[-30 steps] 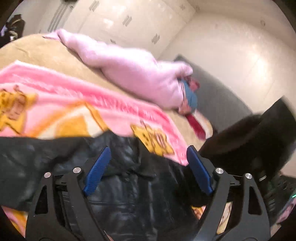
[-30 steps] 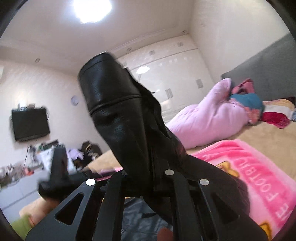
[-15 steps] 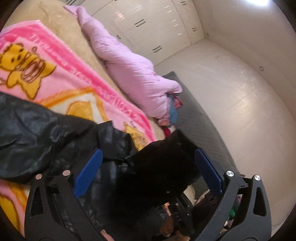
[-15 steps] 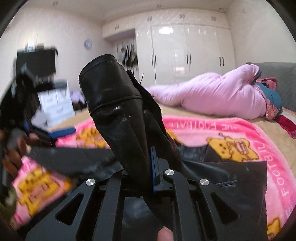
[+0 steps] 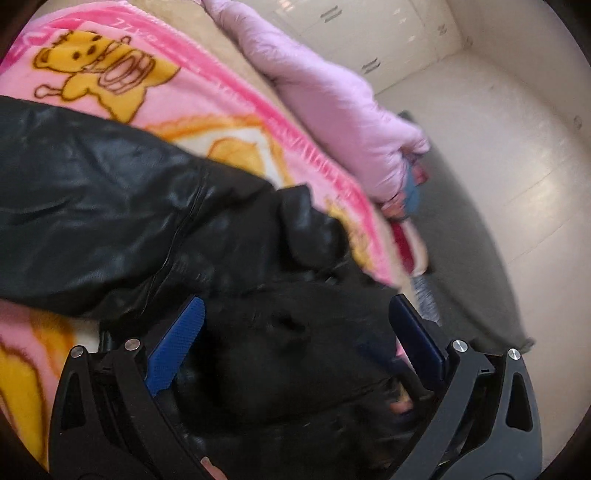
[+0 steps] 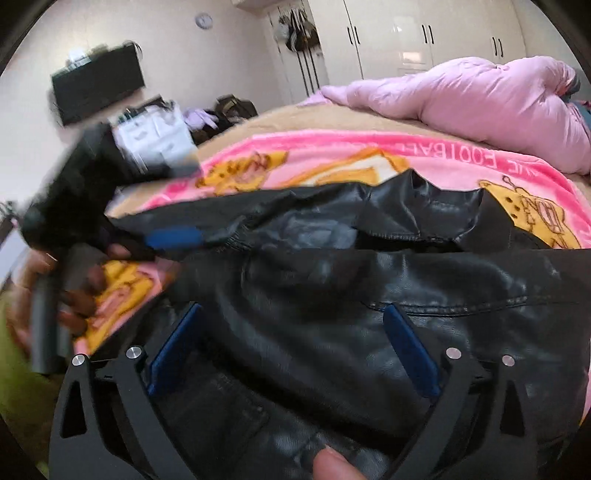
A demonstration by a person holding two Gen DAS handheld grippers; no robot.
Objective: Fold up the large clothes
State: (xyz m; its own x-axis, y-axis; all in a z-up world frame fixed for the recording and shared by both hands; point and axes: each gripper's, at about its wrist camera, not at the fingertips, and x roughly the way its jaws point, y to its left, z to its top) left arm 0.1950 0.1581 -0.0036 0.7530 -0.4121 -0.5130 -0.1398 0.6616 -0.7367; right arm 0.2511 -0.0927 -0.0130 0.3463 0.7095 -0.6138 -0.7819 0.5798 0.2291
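Observation:
A black leather jacket (image 5: 92, 184) lies spread on the bed, and in the right wrist view the jacket (image 6: 369, 295) fills the lower half. My left gripper (image 5: 295, 303) is open low over a dark folded part of the jacket, its blue pads clear of the fabric. My right gripper (image 6: 291, 311) is opening, with the jacket's leather under and between its fingers and the pads not pressing on it. At the left of the right wrist view, blurred, a person's hand (image 6: 74, 295) holds the left gripper, and one blue pad (image 6: 173, 236) shows over the jacket's edge.
A pink blanket with yellow bears (image 5: 122, 74) covers the bed under the jacket. A lilac quilt (image 6: 480, 99) is bunched at the far side by a grey headboard (image 5: 461, 258). White wardrobes (image 6: 406, 33), a wall TV (image 6: 96, 88) and clutter stand beyond.
My right gripper has let go of the black sleeve it held up and has dropped low over the jacket with jaws wide. My left gripper has sunk closer to the jacket.

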